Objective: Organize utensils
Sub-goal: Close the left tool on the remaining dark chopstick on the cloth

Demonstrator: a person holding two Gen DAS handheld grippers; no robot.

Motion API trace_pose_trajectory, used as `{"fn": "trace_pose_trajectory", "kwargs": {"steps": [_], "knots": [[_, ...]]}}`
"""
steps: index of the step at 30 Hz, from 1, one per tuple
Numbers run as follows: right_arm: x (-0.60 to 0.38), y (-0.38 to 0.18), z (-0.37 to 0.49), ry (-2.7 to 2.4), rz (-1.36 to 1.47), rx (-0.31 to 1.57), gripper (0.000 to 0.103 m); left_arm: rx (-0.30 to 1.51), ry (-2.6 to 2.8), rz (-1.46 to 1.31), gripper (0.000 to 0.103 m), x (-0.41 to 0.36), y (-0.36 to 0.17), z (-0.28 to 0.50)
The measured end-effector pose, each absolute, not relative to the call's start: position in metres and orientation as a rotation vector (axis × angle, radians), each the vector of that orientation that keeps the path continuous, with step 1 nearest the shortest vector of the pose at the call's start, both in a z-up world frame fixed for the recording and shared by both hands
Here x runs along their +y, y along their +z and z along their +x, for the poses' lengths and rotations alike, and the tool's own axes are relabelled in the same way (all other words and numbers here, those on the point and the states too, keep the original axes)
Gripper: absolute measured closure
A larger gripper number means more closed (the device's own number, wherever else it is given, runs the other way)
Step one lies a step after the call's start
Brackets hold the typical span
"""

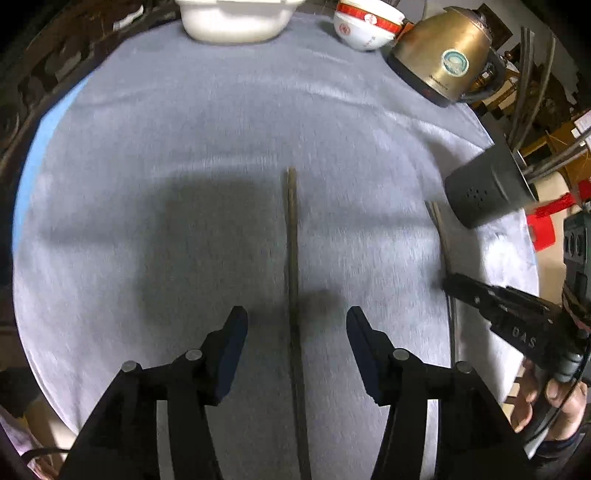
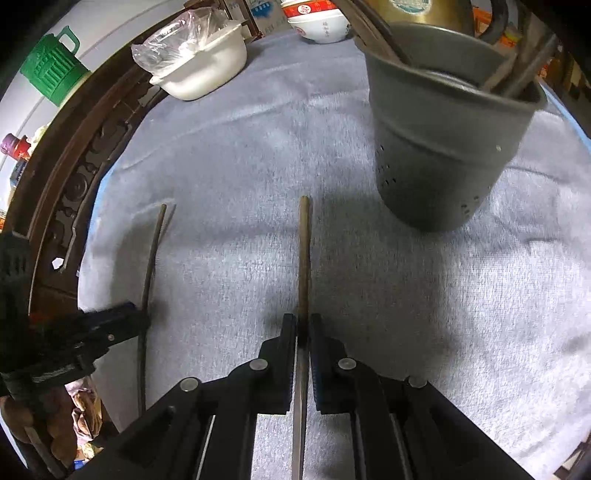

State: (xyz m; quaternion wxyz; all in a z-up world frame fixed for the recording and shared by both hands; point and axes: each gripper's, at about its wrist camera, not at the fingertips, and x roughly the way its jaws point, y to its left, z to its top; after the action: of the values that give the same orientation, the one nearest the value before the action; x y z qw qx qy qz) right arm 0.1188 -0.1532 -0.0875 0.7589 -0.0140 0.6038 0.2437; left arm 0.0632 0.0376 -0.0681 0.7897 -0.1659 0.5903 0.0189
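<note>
Your left gripper (image 1: 297, 328) has its fingers spread wide apart, and one dark chopstick (image 1: 293, 280) lies on the grey cloth (image 1: 221, 129) of the table, running straight between the two fingers without touching either of them. Its far tip reaches well ahead of the fingertips. In the right wrist view you see the same stick to the left of your right fingers, with the left gripper's tip just beside it.

Your right gripper (image 2: 303, 325) has its fingers closed on a second chopstick (image 2: 304, 258). This stick passes between the two pads and points forward, its tip well ahead of the fingertips. I cannot tell if it is lifted from the cloth or rests on it.

The grey utensil holder (image 2: 443, 147) stands ahead and to the right of your right fingers, near the tip of the held chopstick but apart from it. Several utensils already stand inside it and lean on its rim.

Far ahead of your left fingers, at the far edge of the table, there are a white tub (image 1: 236, 18), a stack of red and white bowls (image 1: 365, 26) and a brass coloured kettle (image 1: 447, 55).
</note>
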Motion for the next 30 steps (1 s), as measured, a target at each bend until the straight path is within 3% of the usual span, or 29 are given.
{"fn": "trace_pose_trajectory", "kwargs": {"steps": [4, 5, 8, 30], "knots": [[-0.15, -0.088, 0.126, 0.524, -0.046, 1.326, 0.093, 1.31, 0.047, -0.344, 0.05, 0.039, -0.075, 0.074], [-0.148, -0.088, 0.128, 0.524, -0.053, 1.33, 0.093, 1.296, 0.052, -0.328, 0.058, 0.039, -0.073, 0.074], [-0.144, -0.088, 0.131, 0.534, -0.089, 1.338, 0.093, 1.343, 0.053, -0.33, 0.097, 0.042, -0.076, 0.081], [-0.141, -0.084, 0.134, 0.598, -0.207, 1.409, 0.096, 1.41, -0.044, -0.446, 0.098, 0.064, -0.086, 0.067]]}}
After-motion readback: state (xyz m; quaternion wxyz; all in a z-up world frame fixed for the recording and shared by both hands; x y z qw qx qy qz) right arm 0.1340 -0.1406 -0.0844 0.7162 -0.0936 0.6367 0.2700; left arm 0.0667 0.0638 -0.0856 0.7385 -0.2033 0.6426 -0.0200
